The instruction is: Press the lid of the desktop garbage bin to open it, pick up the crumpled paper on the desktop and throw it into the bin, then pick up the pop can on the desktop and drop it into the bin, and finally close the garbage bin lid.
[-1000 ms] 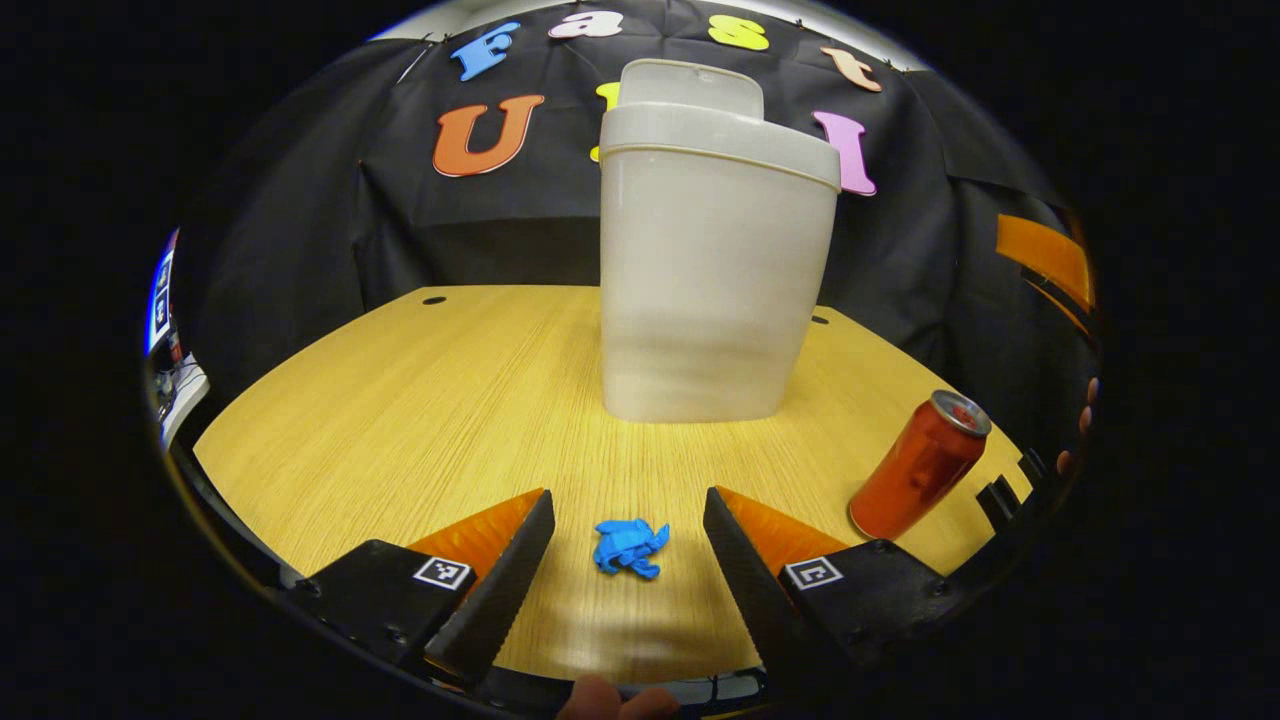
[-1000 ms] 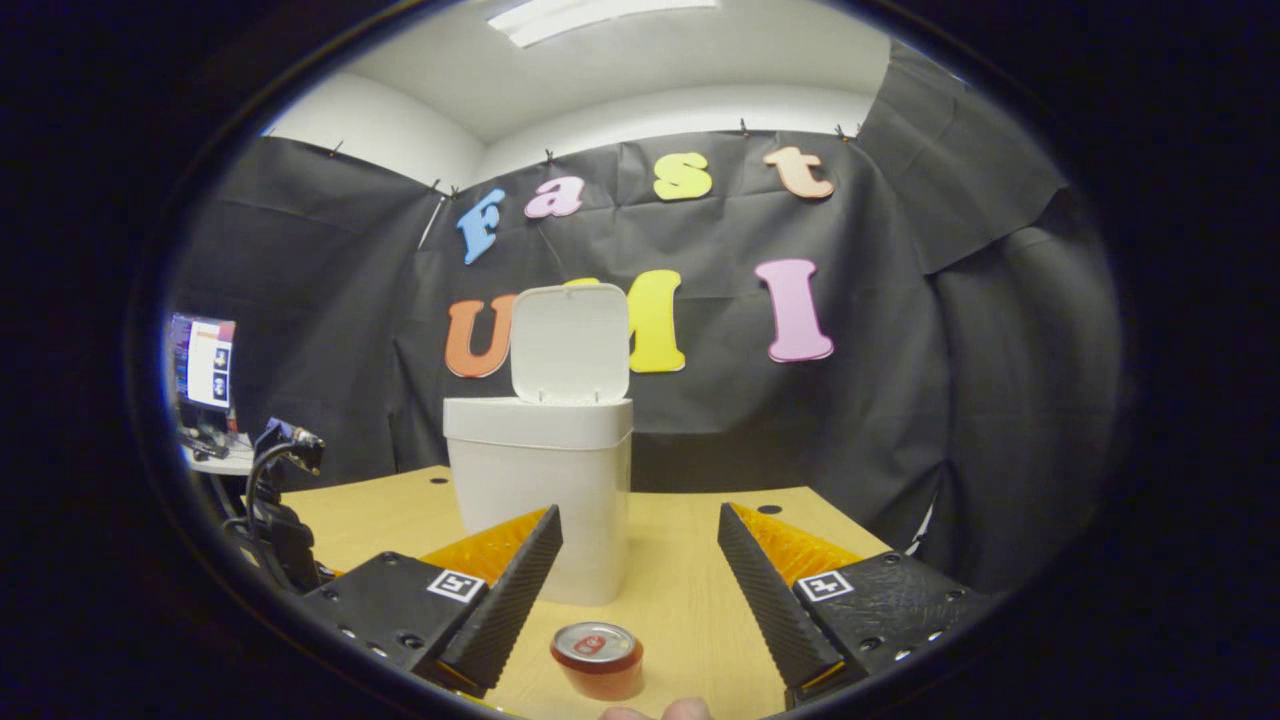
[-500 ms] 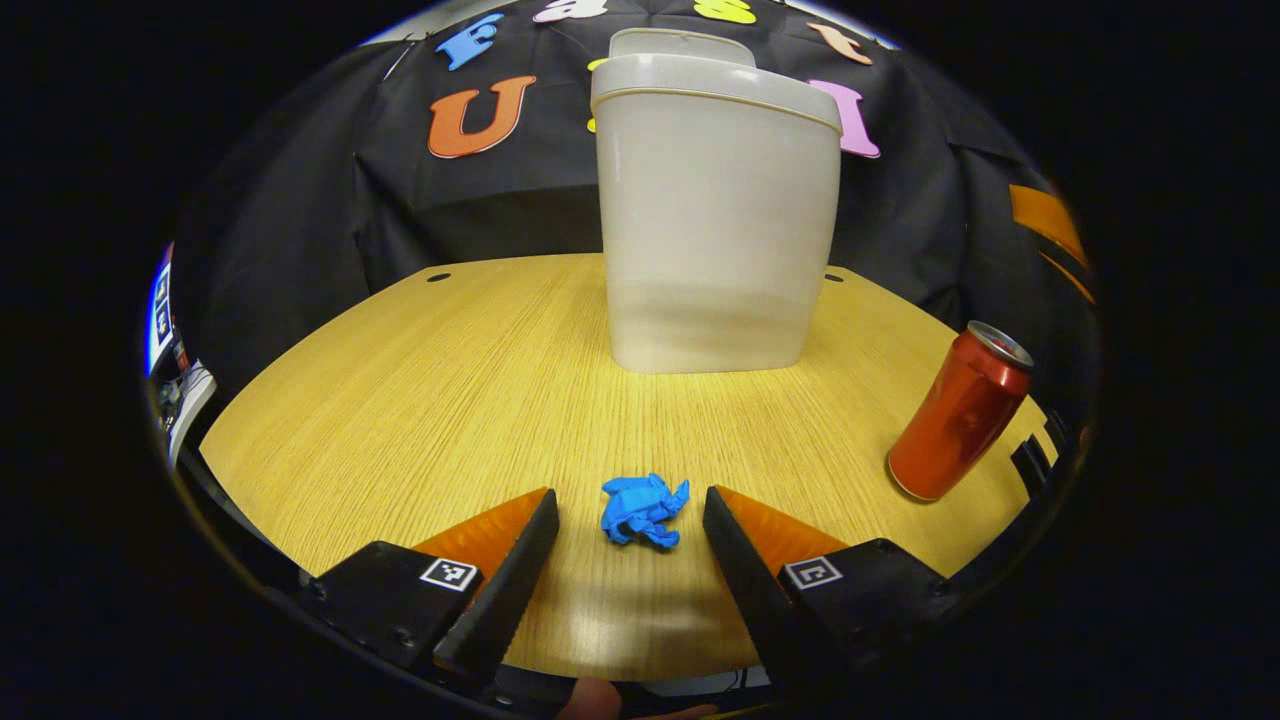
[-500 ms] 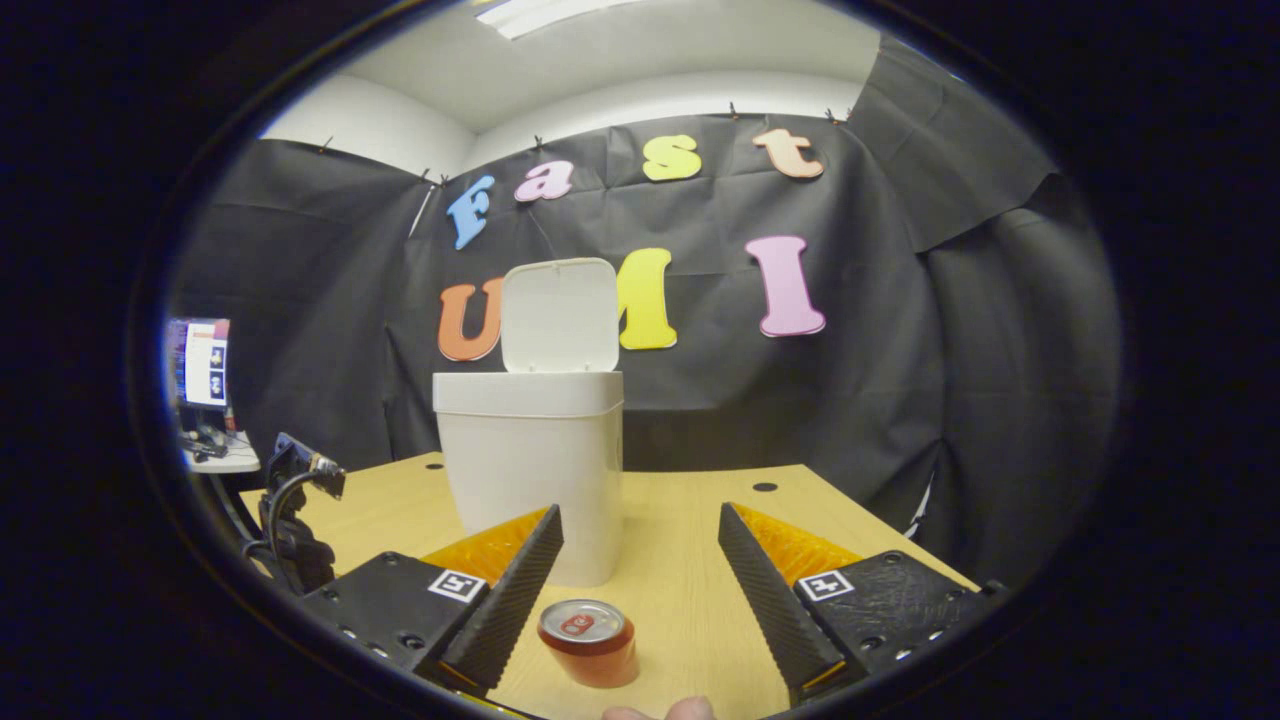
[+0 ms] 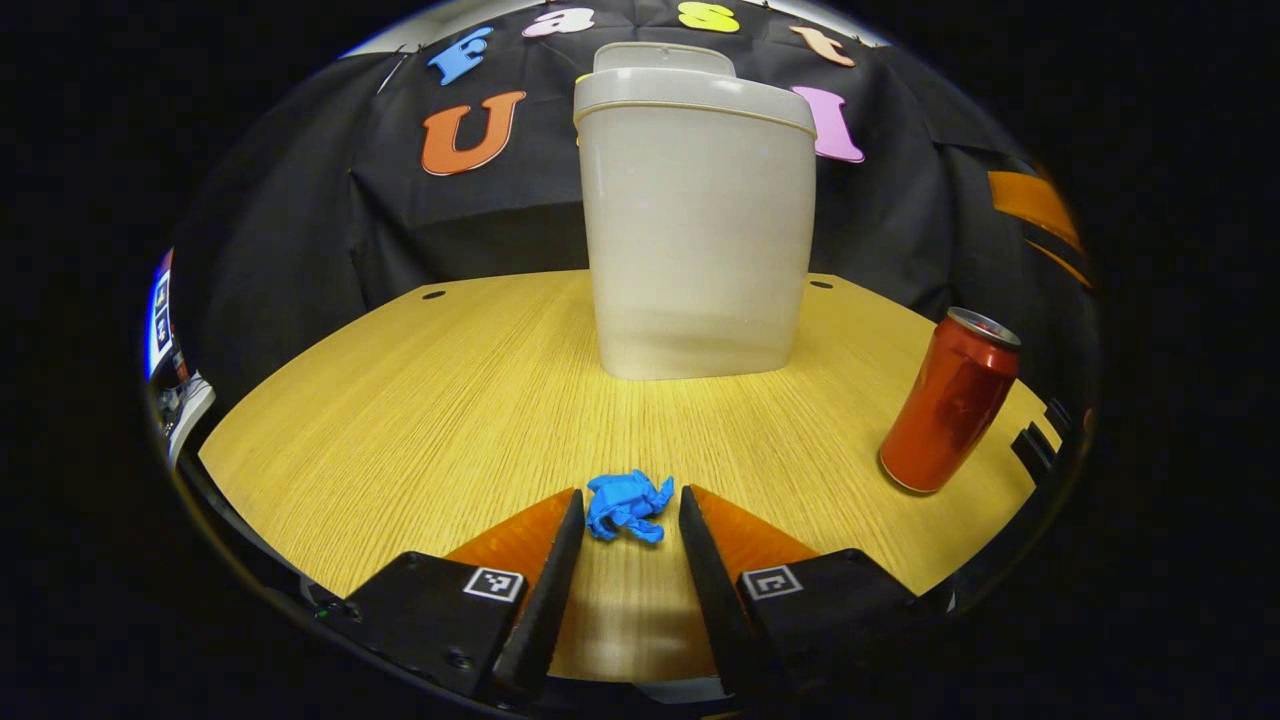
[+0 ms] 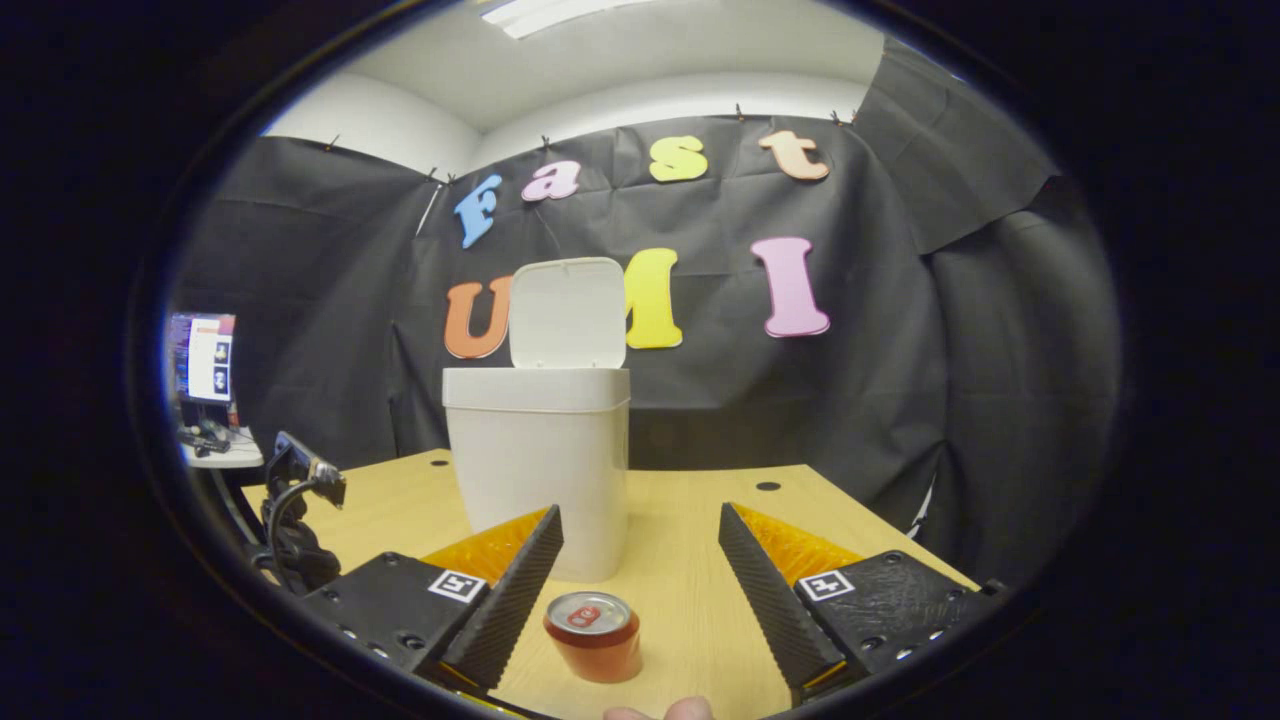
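The blue crumpled paper [image 5: 625, 505] lies on the wooden desktop [image 5: 420, 400], right between the tips of my left gripper [image 5: 630, 495]. Its jaws have narrowed to stand close on either side of the paper, with no squeeze showing. Behind it stands the white bin [image 5: 695, 230] with its lid [image 5: 663, 58] up. The red pop can [image 5: 948, 400] stands upright at the right. In the right gripper view, my right gripper [image 6: 640, 520] is open, held above and just short of the can [image 6: 593, 635]. The bin [image 6: 540, 470] is beyond it, its lid [image 6: 567, 312] raised upright.
A monitor [image 6: 205, 360] and a side table sit off to the left, beyond the desktop. A black device with a cable [image 6: 295, 490] stands at the desktop's left edge. Two small holes [image 5: 433, 295] mark the far part of the desktop.
My left gripper's jaws have narrowed from wide apart to close around the paper, after moving forward to it. The right gripper has barely shifted and stays open over the can.
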